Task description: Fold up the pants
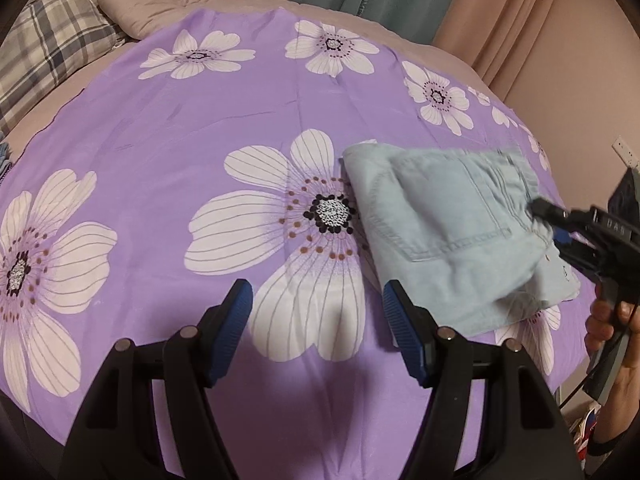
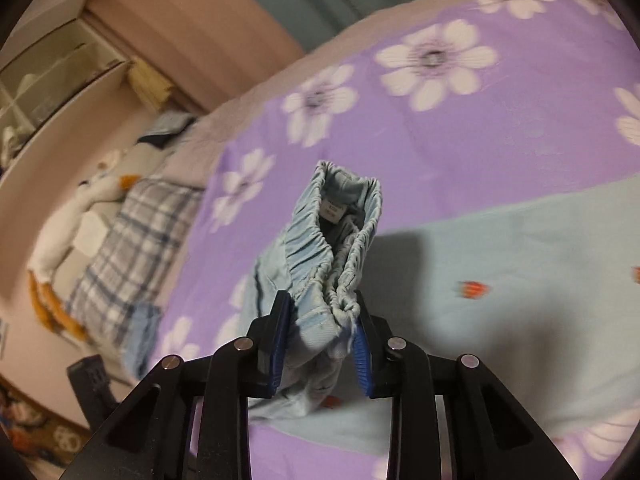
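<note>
The right tongs (image 2: 322,330) clench the gathered waistband of the pants (image 1: 452,228), which lie folded near the bed's (image 1: 160,128) right edge; the left tongs (image 1: 318,312) hang released. Lifting by one bunched corner may spill the fold open

Left gripper (image 1: 318,324), lower frame: black angular linkage arms, silver round pivot pins, blue ribbed pads; the same build is seen on the right gripper (image 2: 322,344). At right edge, a hand (image 1: 608,320) and black cable are seen.
</note>
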Demonstrator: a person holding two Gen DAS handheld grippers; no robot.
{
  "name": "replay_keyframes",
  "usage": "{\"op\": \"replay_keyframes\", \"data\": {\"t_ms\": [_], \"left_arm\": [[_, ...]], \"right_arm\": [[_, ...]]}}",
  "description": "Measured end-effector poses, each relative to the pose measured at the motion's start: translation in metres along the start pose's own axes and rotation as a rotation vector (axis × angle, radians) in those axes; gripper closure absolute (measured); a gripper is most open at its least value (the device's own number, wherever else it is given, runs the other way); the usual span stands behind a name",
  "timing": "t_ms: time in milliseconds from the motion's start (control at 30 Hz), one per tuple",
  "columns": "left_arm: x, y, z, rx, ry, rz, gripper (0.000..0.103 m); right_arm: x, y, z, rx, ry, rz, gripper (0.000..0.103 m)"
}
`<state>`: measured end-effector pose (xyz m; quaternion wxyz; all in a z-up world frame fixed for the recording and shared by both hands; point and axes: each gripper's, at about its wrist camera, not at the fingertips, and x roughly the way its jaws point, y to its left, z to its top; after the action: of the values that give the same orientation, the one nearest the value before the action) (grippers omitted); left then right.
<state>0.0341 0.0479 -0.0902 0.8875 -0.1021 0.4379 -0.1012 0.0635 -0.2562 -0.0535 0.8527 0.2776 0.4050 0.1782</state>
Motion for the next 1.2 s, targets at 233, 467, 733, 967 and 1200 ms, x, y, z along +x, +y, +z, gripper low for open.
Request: {"op": "replay_keyframes", "data": {"t_ms": [233,467,733,967,1200], "left_arm": [[0.017,-0.012,0.008,0.025,0.035,-0.011,0.036],[0.030,-0.017,0.021,0.027,0.052,-0.017,0.036],[0.054,-0.011,0.043,-0.027,0.062,-0.037,0.036],[0.064,-0.012,0.054,-0.019,0.073,-0.040,0.036],[0.075,-0.020,0.075,-0.008,0.064,-0.112,0.049]], "right_arm": [[0.016,-0.042,-0.018,0.049,0.044,-0.140,0.073],[0.016,-0.055,-0.023,0.036,0.004,-0.238,0.074],[0.008,-0.057,-0.027,0.001,-0.010,-0.319,0.074],[0.015,-0.057,-0.021,-0.036,0.049,-0.340,0.070],[-0.029,-0.031,-0.024,-0.115,-0.100,-0.349,0.050]]}}
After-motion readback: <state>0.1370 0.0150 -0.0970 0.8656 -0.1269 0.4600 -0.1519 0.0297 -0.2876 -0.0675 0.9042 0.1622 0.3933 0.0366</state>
